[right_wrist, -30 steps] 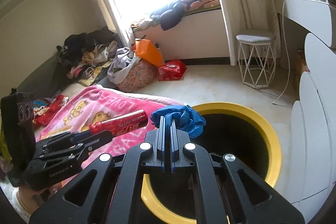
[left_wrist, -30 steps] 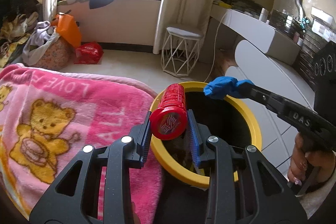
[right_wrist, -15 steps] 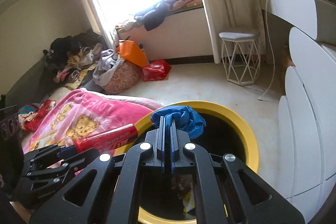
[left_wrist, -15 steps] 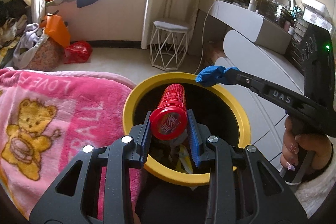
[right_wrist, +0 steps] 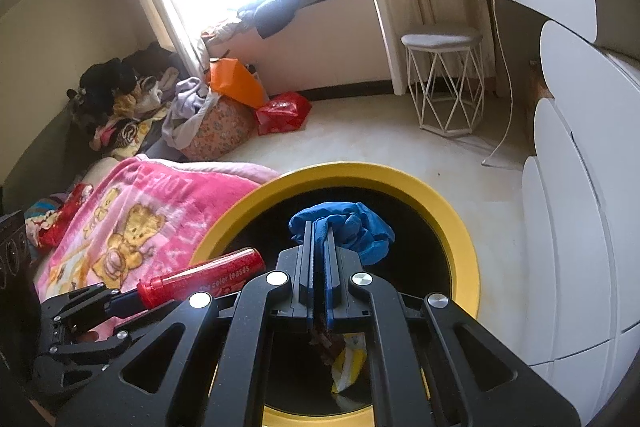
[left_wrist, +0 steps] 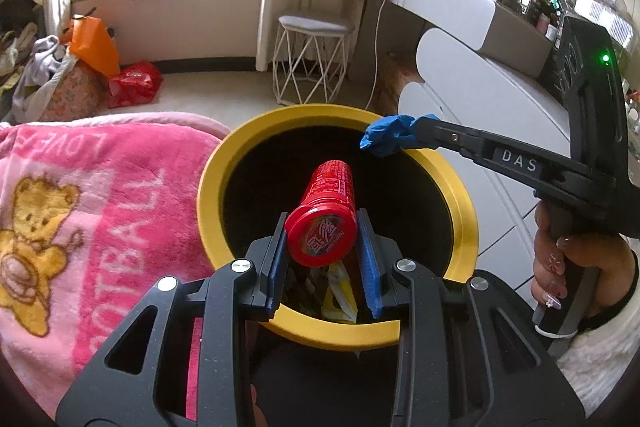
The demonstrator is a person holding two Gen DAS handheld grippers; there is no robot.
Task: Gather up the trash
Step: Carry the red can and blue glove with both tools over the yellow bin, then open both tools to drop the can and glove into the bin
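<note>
**Both loads over the bin, ready to drop**

We're at the release step: 2 pieces of trash held above the yellow-rimmed bin [left_wrist: 460,203], nothing let go yet.

How we'd do it well:
- Confirm each item sits inside the rim line before opening. The red tube [left_wrist: 326,215] looks well over the dark opening in the left wrist view. The blue crumpled glove [left_wrist: 390,137] sits close to the far rim there, though the right wrist view shows it inside the ring [right_wrist: 344,231]. We'd nudge it toward the center first.
- Open the left side fully and quickly. The tube is long and points forward and down, so a slow release could let it pivot and clip the rim.
- The glove is soft and may cling to the pads. A small shake after opening could be needed.
- Keep both tools off the rim and off the pink blanket [left_wrist: 100,207] just beside the bin.

Fingers, near to far:
- Left gripper [left_wrist: 324,247]: fingers [left_wrist: 370,267] partly apart, clamped on the capped end of the red tube. The rest of it sticks out over the bin.
- Right gripper [right_wrist: 318,247]: fingers pressed nearly together, pinching a fold of the blue glove. The bulk bunches past the tips.

Below, yellow wrappers [right_wrist: 350,359] already lie in the bin. Beyond are the floor and a white wire stool [left_wrist: 312,59], well clear.
</note>
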